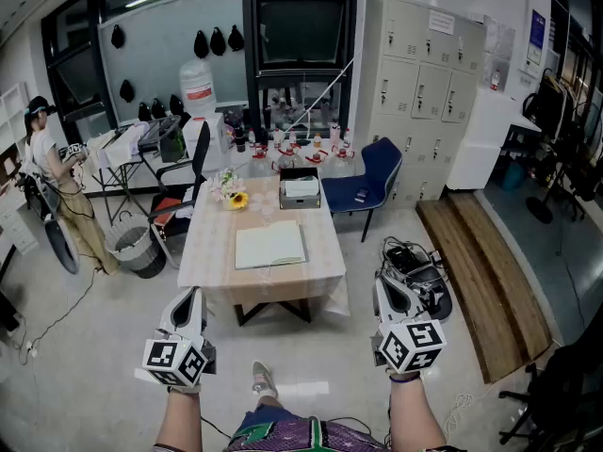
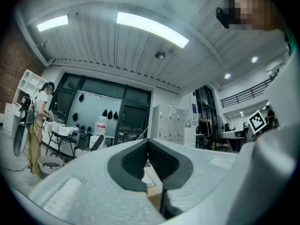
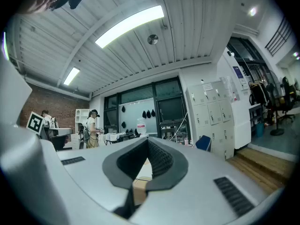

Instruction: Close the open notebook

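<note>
An open notebook (image 1: 270, 246) with pale green-white pages lies flat in the middle of a small table (image 1: 207, 252) covered by a light cloth, ahead of me in the head view. My left gripper (image 1: 191, 298) hangs near the table's front left corner, well short of the notebook, jaws shut with nothing between them. My right gripper (image 1: 388, 290) hangs off the table's front right corner, also shut and empty. In the left gripper view the left gripper (image 2: 148, 141) points level into the room; the right gripper (image 3: 146, 139) does the same in the right gripper view.
On the table's far end sit a flower bunch (image 1: 230, 192) and a dark box of papers (image 1: 300, 188). A blue chair (image 1: 367, 179) stands at the right rear, a black chair (image 1: 184, 182) and a bin (image 1: 132, 247) at the left. A person (image 1: 52, 172) stands far left. A wooden platform (image 1: 480, 262) runs along the right.
</note>
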Tool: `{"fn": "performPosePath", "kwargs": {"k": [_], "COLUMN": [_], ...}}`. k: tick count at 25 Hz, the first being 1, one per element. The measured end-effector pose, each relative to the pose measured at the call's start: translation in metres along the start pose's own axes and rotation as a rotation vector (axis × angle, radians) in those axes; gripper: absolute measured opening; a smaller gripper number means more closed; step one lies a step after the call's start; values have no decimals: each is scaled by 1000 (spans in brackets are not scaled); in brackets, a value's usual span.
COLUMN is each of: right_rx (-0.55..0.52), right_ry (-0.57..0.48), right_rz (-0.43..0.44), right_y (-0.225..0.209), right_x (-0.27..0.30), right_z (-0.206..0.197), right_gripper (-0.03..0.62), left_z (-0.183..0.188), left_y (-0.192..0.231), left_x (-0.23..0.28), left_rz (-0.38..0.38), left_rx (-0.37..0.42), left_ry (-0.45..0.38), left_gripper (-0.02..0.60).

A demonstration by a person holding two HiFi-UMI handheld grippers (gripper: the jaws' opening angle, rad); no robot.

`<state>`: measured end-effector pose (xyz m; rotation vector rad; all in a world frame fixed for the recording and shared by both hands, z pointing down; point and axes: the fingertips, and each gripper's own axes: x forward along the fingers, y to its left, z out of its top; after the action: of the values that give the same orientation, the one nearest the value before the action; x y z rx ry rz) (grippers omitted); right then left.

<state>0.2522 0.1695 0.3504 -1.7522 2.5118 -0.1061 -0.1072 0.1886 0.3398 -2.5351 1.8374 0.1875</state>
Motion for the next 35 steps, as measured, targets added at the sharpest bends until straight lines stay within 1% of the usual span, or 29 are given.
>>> {"fn": "performPosePath", "kwargs": {"k": [13,17,23,29,35], "right_rx": [-21,-15,-54,-23,12], "right_ry": [-11,-2,5,17,29], "right_rz": [33,65,102,116,128], "right_y": [8,11,21,18,15], "right_x": [3,3,11,37,86], "right_z": [9,4,0,-5,-10], "right_gripper": [0,-1,-2,0,0], "left_z": [3,-2,-10,-13,-23], "left_y": [-8,-9,0,13,37], "left_x": [6,10,15,34,72], "left_rz": [-17,-26,-29,-23,-38], "left_rx": [-8,-3,-10,5,1], "left_ry": [1,8,20,29,52], "left_gripper": [15,15,15,15,15]}}
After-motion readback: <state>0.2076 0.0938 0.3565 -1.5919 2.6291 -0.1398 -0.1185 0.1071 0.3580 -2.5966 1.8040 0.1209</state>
